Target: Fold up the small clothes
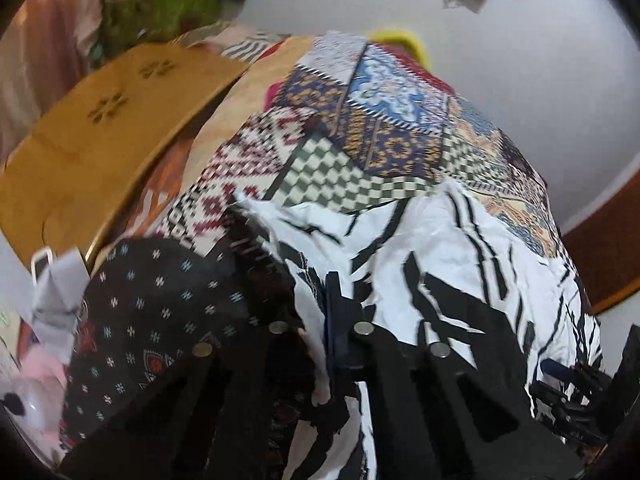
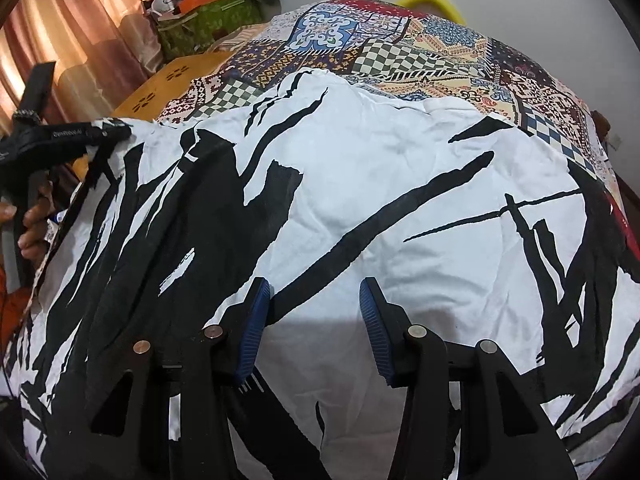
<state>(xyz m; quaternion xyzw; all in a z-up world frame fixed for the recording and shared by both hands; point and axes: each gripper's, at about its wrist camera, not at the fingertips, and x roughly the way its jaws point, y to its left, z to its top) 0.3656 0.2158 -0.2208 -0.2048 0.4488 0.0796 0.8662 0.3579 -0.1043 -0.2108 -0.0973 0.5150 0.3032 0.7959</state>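
At the far left hangs a pinkish curtain point(image 2: 76, 36), and next to it stands a green bag point(image 2: 208, 20) with small things piled on top. In front of the bag there is a wooden stool point(image 1: 104, 128) with flower-shaped holes, just beside the left edge of the bed.

The bed carries a patchwork sheet point(image 2: 400, 48) of many patterns. On this sheet the white garment with black strokes point(image 2: 360, 168) lies spread, and it covers most of the near part, up to the near edge.

The left gripper point(image 1: 332, 312) is at the left edge of the garment. Its fingers are pressed together on a fold of the white cloth, which comes out from between them. A dark cloth with small flower prints point(image 1: 160, 312) lies just to the left of it.

The right gripper point(image 2: 314, 324) is over the middle of the garment, near the near edge. Its blue pads point(image 2: 254, 332) stand widely apart and hold nothing; white cloth shows between them. I cannot tell if the tips touch it.
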